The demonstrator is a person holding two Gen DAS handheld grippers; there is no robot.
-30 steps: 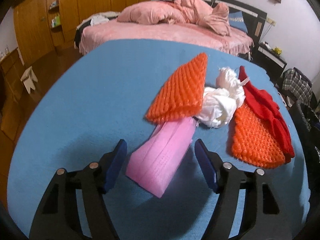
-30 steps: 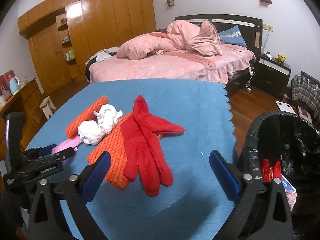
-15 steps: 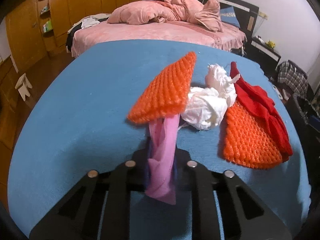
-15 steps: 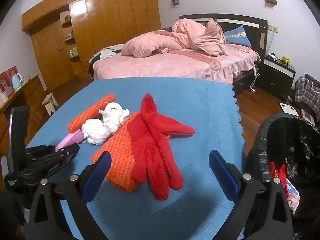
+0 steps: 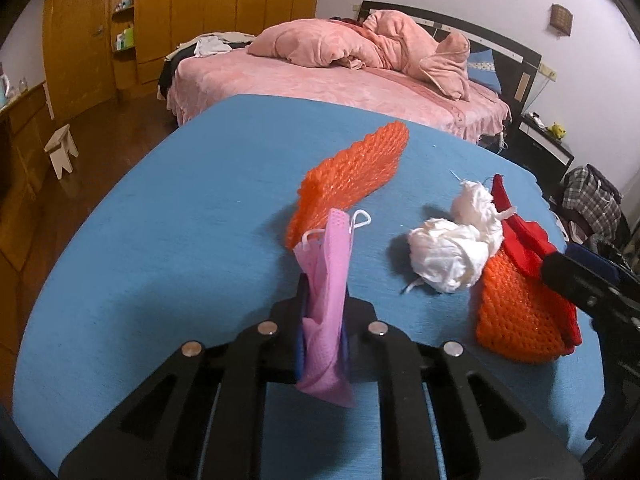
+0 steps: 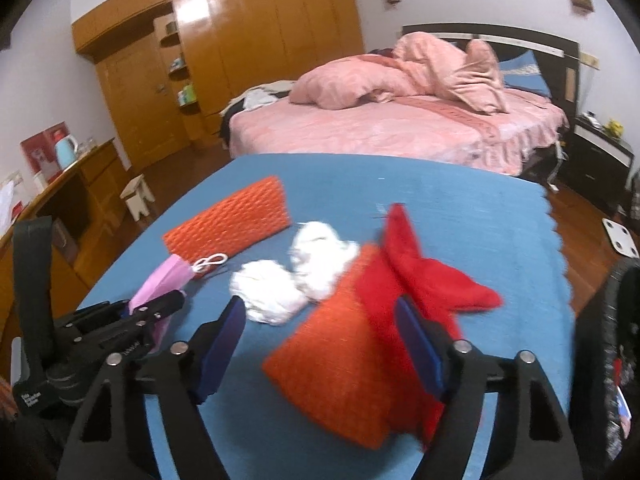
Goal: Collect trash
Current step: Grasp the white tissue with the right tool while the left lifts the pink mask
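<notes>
A pink face mask (image 5: 326, 276) stands up out of my left gripper (image 5: 323, 300), which is shut on it just above the blue tablecloth (image 5: 160, 220). Behind it lie an orange foam net (image 5: 348, 184), a white tissue wad (image 5: 452, 252), a second orange net (image 5: 516, 312) and red gloves (image 5: 520, 232). My right gripper (image 6: 320, 316) hangs low over that second orange net (image 6: 340, 364) and the red gloves (image 6: 424, 276). Its jaws are closing with both between them, and the pads are not pressing. The left gripper (image 6: 160, 308) with the mask (image 6: 160, 284) shows at the left.
A black-lined trash bin (image 6: 612, 320) stands off the table's right edge. Beyond the table are a pink bed (image 6: 400, 132), a small wooden stool (image 5: 62, 148), a wooden wardrobe (image 6: 240, 48) and a dark nightstand (image 6: 600, 160).
My left gripper shut on the pink mask and pulled it up from under the orange net. My right gripper moved left over the orange net and red gloves, its jaws narrowing.
</notes>
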